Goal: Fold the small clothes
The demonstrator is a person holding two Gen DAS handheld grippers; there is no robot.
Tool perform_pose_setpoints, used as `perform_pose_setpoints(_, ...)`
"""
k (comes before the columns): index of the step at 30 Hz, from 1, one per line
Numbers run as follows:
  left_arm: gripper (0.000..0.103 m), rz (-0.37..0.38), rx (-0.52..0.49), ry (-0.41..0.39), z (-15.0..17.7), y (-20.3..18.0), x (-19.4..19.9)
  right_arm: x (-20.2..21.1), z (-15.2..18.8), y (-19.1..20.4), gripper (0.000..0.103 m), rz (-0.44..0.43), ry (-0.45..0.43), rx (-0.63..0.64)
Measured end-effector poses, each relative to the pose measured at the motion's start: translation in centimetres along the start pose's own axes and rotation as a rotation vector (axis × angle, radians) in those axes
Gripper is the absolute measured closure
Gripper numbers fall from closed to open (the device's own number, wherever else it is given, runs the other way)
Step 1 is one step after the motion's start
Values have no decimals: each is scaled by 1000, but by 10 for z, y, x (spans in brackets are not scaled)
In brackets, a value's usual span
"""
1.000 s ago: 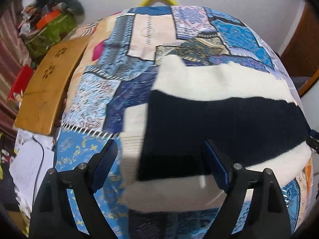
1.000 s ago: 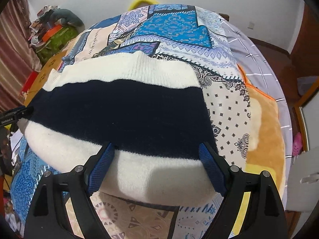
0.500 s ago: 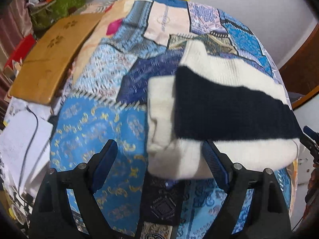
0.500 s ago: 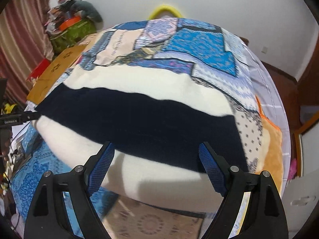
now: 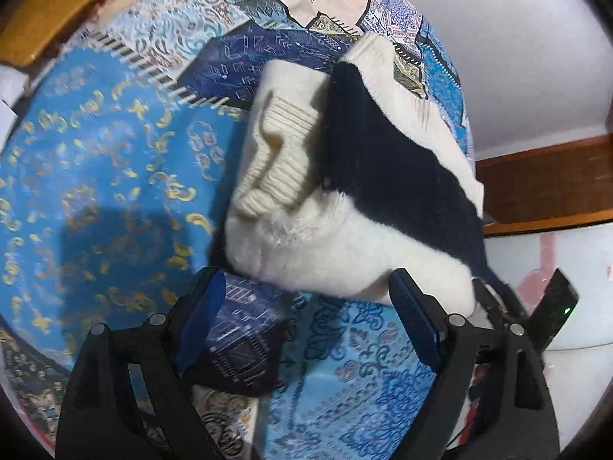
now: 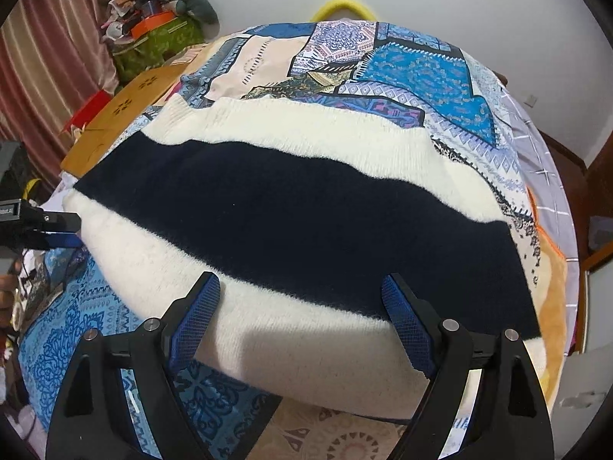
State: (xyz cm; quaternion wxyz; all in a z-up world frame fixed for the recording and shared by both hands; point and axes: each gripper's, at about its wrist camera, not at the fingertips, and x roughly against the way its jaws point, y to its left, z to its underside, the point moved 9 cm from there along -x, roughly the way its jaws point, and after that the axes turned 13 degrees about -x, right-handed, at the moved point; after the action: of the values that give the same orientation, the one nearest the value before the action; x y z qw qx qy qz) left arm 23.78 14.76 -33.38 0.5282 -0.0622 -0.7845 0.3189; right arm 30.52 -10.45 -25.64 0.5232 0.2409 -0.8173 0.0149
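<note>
Hand-held gripper (image 6: 300,320) wide apart, over sweater (image 6: 291,226)

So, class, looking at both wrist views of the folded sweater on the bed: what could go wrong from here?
1. The ribbed sleeve lies loosely tucked at the sweater's end; nudging it could undo the fold.
2. Both the left gripper and right gripper are open beside the near edge, so either could snag the fuzzy knit or the patchwork bedspread.
</note>
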Motion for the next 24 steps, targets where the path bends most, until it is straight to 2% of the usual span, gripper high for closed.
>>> perform_pose_setpoints(5,16,35,18,-27,-12,-8,-5,-1,3,0,16,-7,3,-9)
perform_pose_setpoints(9,18,19,35,-62,-25,-8,-8,-1,4,-2,15,-16,2,-23)
perform_pose_setpoints(11,32,-6,37,-80,-31,-4,-9,-1,4,-2,15,-21,1,-29)
perform_pose_setpoints(13,52,-39,29,-107,-38,1,-7,-1,3,-2,15,-21,1,-28)
perform_pose_setpoints(15,61,-37,27,-130,-44,3,-5,0,3,-1,15,-19,-1,-26)
perform_pose_setpoints(19,70,-81,-1,-191,-56,3,5,4,-1,-1,15,-14,-10,-22)
perform_pose_setpoints(24,73,-148,-45,-268,-77,0,26,15,-8,-2,15,-7,-39,-10)
